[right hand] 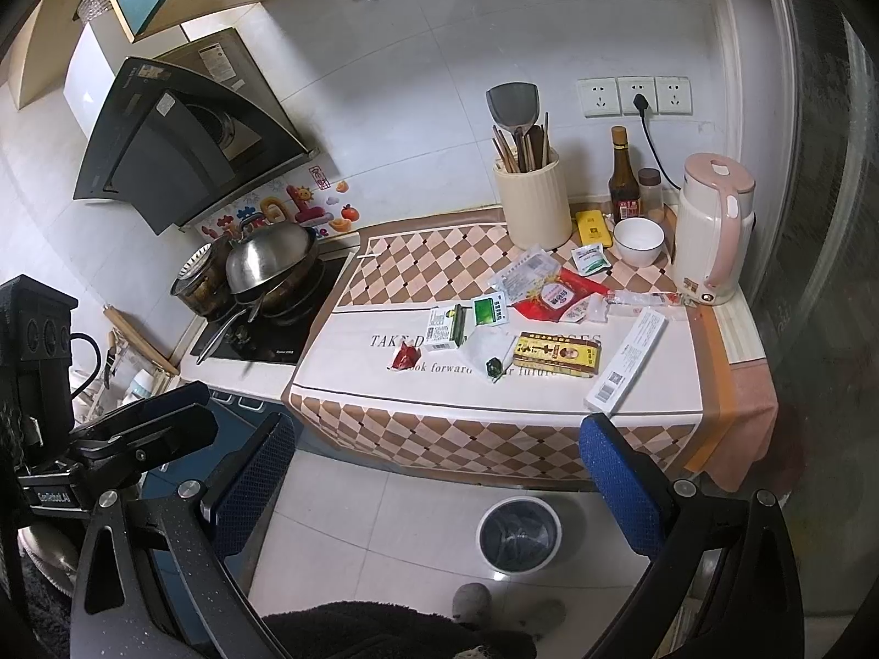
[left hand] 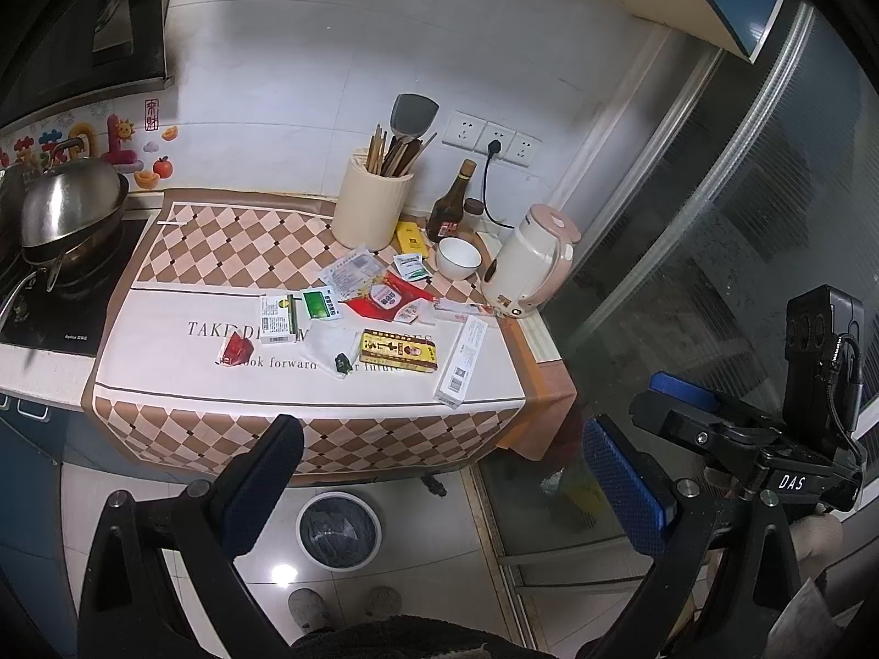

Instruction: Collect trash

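Two claws: left claw and right claw both hang wide apart and hold nothing, well back from the tabletop edge and above the floor.
Trash: scattered on the cloth's white band, all apart from both claws: a red wrapper, a white-green box, a green sachet, a yellow box, a long white box, a red pouch on clear packets, and a small dark scrap on a clear bag.
Bin: a round bin with a dark liner stands on the floor just below the tabletop edge, between the right claw's fingers in that view.
Keepers: bowl, kettle, bottle and utensil jar stand behind the trash, near the wall.
Stage: my judgement is that nothing is picked up yet.
Risk, thin items: flat sachets and the clear bag may slip from the pads or bunch the cloth if a claw scrapes it.
Risk, cloth: a snagged cloth could drag the bowl or kettle.
Risk, drop: the long white box nears the edge; a nudge may send it down beside the bin.
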The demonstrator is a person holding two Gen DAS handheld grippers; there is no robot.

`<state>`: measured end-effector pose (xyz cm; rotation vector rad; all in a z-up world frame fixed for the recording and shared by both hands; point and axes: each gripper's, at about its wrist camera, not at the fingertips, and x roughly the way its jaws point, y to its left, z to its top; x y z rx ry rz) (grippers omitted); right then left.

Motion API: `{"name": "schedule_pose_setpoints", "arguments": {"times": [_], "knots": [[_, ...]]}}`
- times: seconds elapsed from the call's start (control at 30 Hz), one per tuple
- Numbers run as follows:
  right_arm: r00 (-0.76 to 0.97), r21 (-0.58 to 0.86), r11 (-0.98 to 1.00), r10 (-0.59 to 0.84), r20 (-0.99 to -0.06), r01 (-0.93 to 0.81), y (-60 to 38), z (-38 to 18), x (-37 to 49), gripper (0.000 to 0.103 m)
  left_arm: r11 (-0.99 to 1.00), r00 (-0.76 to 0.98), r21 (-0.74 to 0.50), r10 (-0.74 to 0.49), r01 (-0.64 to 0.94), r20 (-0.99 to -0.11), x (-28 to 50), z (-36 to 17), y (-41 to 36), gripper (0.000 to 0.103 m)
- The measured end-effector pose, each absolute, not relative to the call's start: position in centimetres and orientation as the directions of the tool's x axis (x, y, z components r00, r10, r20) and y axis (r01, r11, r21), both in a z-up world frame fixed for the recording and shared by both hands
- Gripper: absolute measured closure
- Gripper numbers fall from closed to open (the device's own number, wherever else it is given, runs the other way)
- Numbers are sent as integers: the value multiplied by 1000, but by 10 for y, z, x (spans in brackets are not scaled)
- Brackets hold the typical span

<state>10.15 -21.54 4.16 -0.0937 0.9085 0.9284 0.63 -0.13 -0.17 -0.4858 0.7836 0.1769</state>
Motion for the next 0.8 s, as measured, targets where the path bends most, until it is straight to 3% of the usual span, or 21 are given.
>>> {"name": "schedule_pose_setpoints", "arguments": {"times": [0.8], "knots": [[259,302,614,656,-709,-729,-204,39,86,0,877,702,-353,-25,-327,-712,6,-2,0,0]]}}
